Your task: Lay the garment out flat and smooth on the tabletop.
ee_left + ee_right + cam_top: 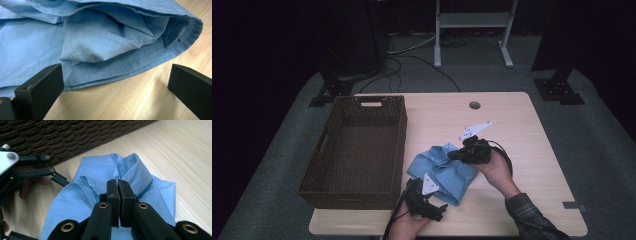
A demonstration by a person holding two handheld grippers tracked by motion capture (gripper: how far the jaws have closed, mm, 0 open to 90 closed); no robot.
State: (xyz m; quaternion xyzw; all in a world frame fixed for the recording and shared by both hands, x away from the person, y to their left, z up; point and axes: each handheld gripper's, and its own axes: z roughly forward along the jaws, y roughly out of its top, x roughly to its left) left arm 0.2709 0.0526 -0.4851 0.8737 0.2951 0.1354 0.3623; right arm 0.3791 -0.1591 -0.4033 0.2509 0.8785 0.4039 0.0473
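High view: folded blue shirt (443, 170); left gripper (424, 197) fingers spread, right gripper (462, 152) fingers pressed together.

The shirt (105, 202) is thin light-blue woven cloth, matt, softly creased, with stitched seams and a doubled hem (140, 62). The table (512, 120) has a pale wood-grain top, smooth with a faint sheen. The basket (357, 145) is dark brown wicker, coarse and ribbed. The right gripper (117, 192) has matt black plastic jaws with brass-coloured rivets; the left gripper (112, 85) has the same dull black blocks.
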